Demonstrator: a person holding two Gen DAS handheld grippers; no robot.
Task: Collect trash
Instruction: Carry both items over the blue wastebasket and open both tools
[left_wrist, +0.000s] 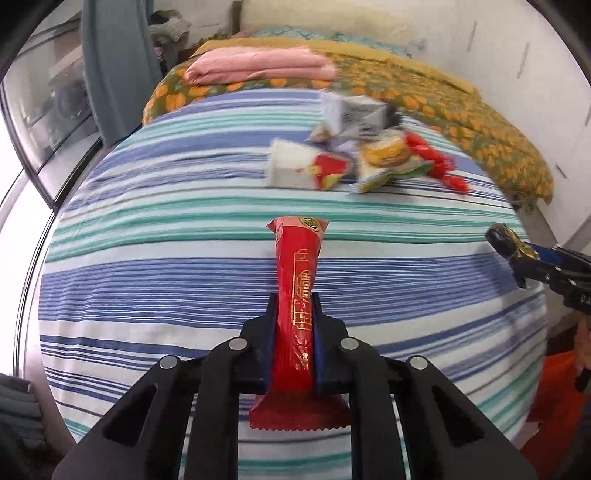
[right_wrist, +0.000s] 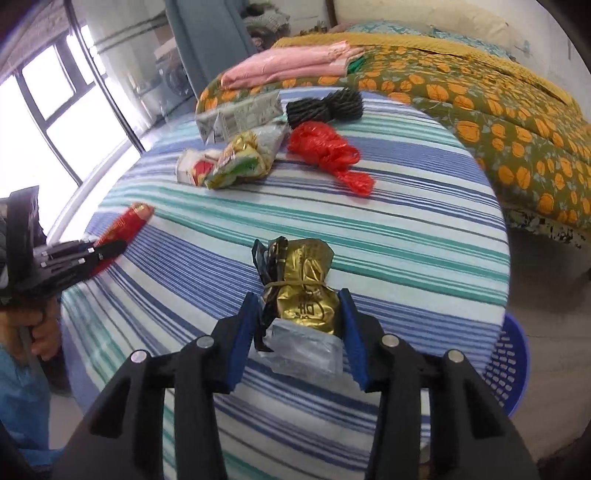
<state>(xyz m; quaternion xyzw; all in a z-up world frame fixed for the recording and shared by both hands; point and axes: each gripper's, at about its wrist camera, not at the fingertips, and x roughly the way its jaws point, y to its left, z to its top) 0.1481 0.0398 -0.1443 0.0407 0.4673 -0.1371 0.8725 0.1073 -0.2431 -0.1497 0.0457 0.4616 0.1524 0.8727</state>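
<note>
- Far left of the right wrist view: the left gripper (right_wrist: 110, 248) was clamped on a long red wrapper (right_wrist: 123, 225), held up off the striped sheet (right_wrist: 406, 236). In its own camera the wrapper (left_wrist: 297, 310) ran straight up the middle of the frame between the closed fingers, tail hanging out the bottom.
- Centre of the right wrist view: the right gripper (right_wrist: 301, 325) was squeezing a gold packet (right_wrist: 308, 291) with some clear plastic under it. Grip looked a bit loose to me, and that bundle could slide out if swung fast.
- Upper middle: the rest of the trash pile was on the bed, namely a white and red pack (right_wrist: 194, 170), green snack bag (right_wrist: 240, 166), grey carton (right_wrist: 236, 116), red plastic bag (right_wrist: 328, 153) and black bundle (right_wrist: 325, 105).
- Lower right edge: a blue basket (right_wrist: 511, 365) peeked from behind the bed. I'd guess that's the bin. It's mostly hidden, so a blind drop could miss it and land on the floor.
</note>
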